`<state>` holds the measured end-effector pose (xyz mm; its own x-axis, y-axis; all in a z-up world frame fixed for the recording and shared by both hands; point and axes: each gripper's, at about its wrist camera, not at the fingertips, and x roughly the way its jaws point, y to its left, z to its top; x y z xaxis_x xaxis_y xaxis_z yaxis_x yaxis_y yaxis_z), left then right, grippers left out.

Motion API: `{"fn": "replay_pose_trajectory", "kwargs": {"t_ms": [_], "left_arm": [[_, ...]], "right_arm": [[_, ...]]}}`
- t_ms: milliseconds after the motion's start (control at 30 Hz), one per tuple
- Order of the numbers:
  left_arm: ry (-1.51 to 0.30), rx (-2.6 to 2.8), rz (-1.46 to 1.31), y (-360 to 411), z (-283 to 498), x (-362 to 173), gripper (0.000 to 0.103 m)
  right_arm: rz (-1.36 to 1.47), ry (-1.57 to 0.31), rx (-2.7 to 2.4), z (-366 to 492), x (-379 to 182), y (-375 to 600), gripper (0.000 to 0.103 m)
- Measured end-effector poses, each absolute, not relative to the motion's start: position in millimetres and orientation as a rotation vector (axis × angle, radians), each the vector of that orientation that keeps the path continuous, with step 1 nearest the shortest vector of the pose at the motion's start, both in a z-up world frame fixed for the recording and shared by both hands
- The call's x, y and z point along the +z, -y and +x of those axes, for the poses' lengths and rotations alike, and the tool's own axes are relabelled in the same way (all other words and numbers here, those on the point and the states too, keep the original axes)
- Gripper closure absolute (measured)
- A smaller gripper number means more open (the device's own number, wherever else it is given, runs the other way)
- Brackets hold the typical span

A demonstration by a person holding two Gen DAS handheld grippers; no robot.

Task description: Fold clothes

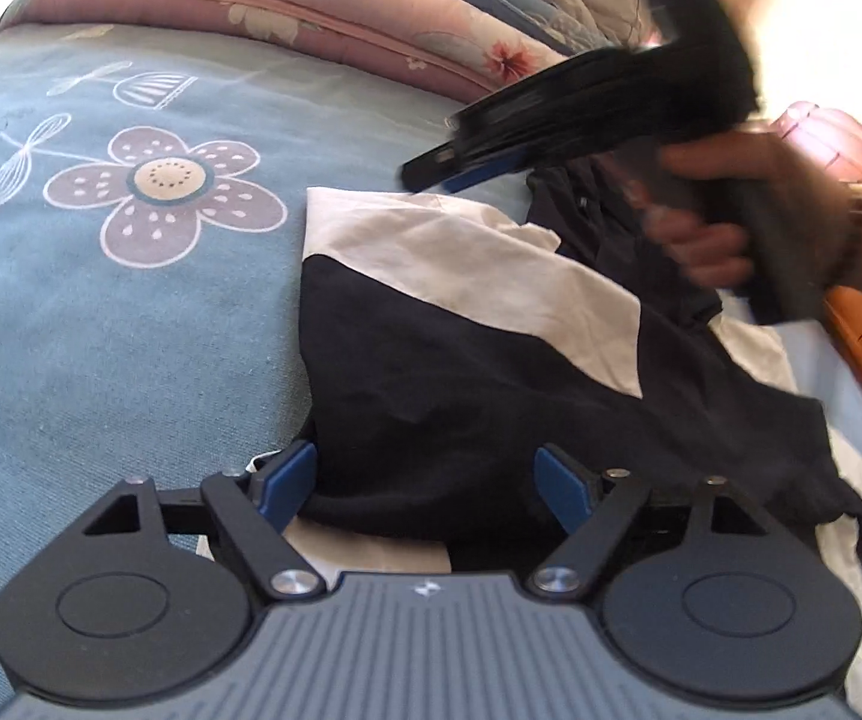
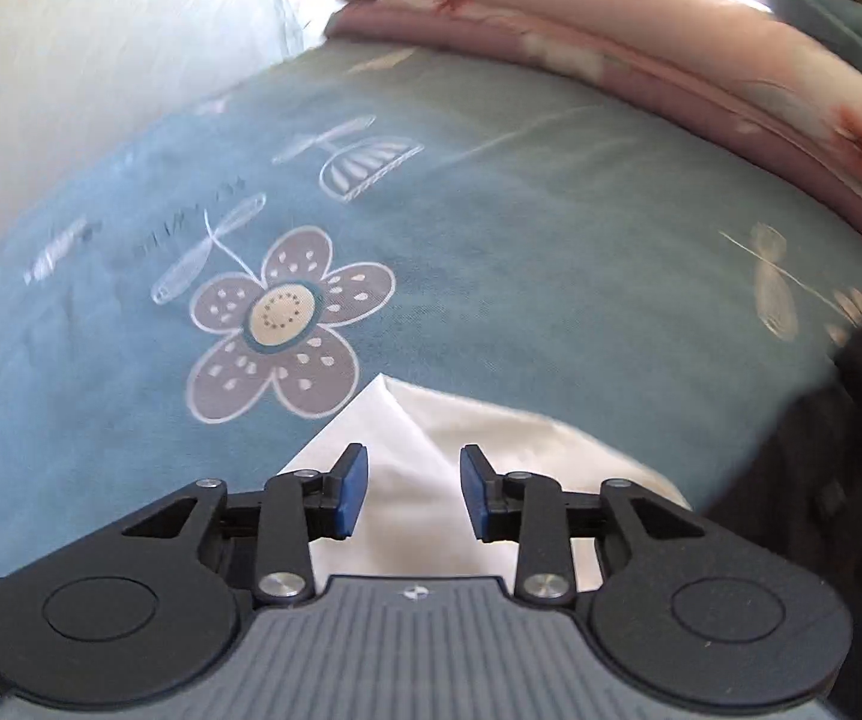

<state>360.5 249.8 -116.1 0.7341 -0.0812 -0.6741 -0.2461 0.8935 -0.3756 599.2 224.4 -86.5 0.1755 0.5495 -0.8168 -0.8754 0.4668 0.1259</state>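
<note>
Here the black-and-white cotton garment (image 1: 461, 348) lies crumpled on the blue flowered bedsheet (image 1: 101, 330), mid-fold; left tool (image 1: 425, 480) spread around its near black edge, right tool (image 2: 412, 489) part-spread, empty; next, pinch a corner

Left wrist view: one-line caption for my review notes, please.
Open left gripper straddles a black-and-white garment on the blue floral bedsheet; right gripper blurred above.

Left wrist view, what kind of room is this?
Most likely a bedroom: a blue flower-print bedsheet covers a bed, a folded pink floral quilt lies along its far side, and a black-and-white garment is spread out for folding.
</note>
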Motion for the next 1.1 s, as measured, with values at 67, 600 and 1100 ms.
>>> {"fn": "replay_pose_trajectory", "kwargs": {"t_ms": [67, 600, 1100], "left_arm": [[-0.732, 0.094, -0.480, -251.2, 356.8, -112.8, 0.023], [-0.716, 0.253, -0.700, -285.8, 376.1, -117.7, 0.022], [-0.756, 0.241, -0.528, -259.1, 342.4, -100.1, 0.021]], "right_arm": [[-0.459, -0.994, 1.086, 612.9, -102.3, -242.5, 0.065], [-0.266, -1.016, 0.923, 631.3, -105.0, -199.7, 0.096], [-0.145, -1.060, 1.097, 550.6, -118.5, -183.8, 0.077]]}}
